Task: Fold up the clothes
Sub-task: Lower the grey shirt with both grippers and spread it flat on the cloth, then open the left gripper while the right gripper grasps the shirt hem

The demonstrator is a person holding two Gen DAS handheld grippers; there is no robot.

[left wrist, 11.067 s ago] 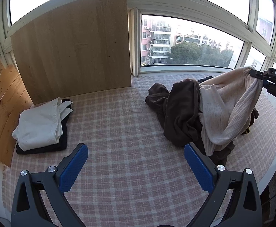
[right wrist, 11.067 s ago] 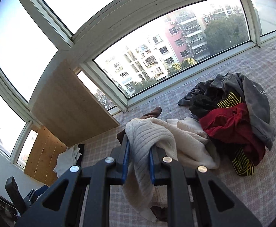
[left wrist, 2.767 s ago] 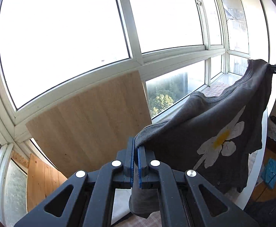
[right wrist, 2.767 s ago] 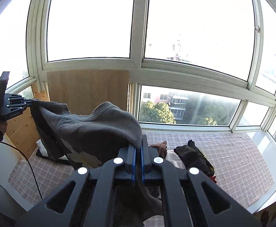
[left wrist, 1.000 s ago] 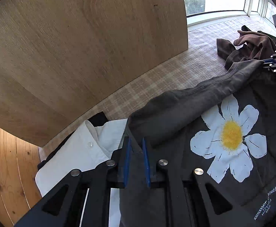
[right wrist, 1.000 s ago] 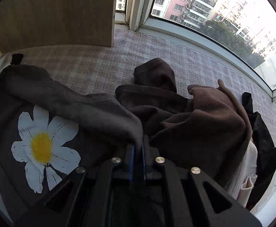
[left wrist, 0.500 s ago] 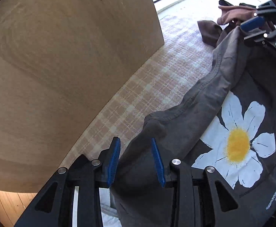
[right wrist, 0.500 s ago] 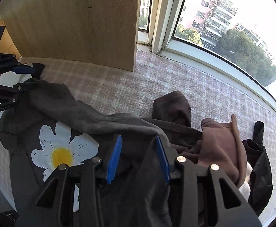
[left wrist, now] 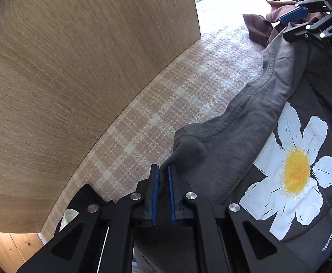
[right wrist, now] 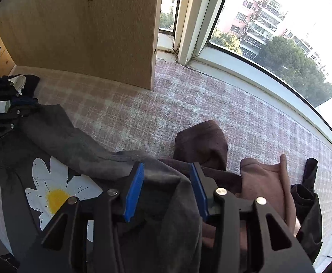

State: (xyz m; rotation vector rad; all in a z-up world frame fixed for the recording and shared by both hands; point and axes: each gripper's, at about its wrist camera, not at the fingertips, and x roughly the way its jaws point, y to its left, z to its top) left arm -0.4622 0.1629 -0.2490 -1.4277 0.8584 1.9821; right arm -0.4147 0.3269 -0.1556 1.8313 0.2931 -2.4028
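A dark grey T-shirt (left wrist: pixel 245 136) with a white and yellow daisy print (left wrist: pixel 295 173) lies spread on the plaid-covered surface (left wrist: pixel 166 95). My left gripper (left wrist: pixel 163 170) is shut on the shirt's near corner, where the cloth edge runs in between its blue pads. My right gripper (right wrist: pixel 166 182) is open over the shirt's (right wrist: pixel 75 145) other shoulder, with the cloth lying loose between and under its fingers. Each gripper shows in the other's view: the right gripper (left wrist: pixel 286 27) at top right, the left gripper (right wrist: pixel 25 107) at the left edge.
A wooden board (left wrist: pixel 86 56) leans against the window behind the shirt. A folded white and black stack (right wrist: pixel 18 82) lies by the left gripper. A heap of brown (right wrist: pixel 202 141), pinkish (right wrist: pixel 263 177) and black (right wrist: pixel 309 195) clothes sits to the right, touching the shirt.
Both grippers brought the shirt down from the air onto the surface and let go. The left has since shut again on the corner; the right has opened wider.
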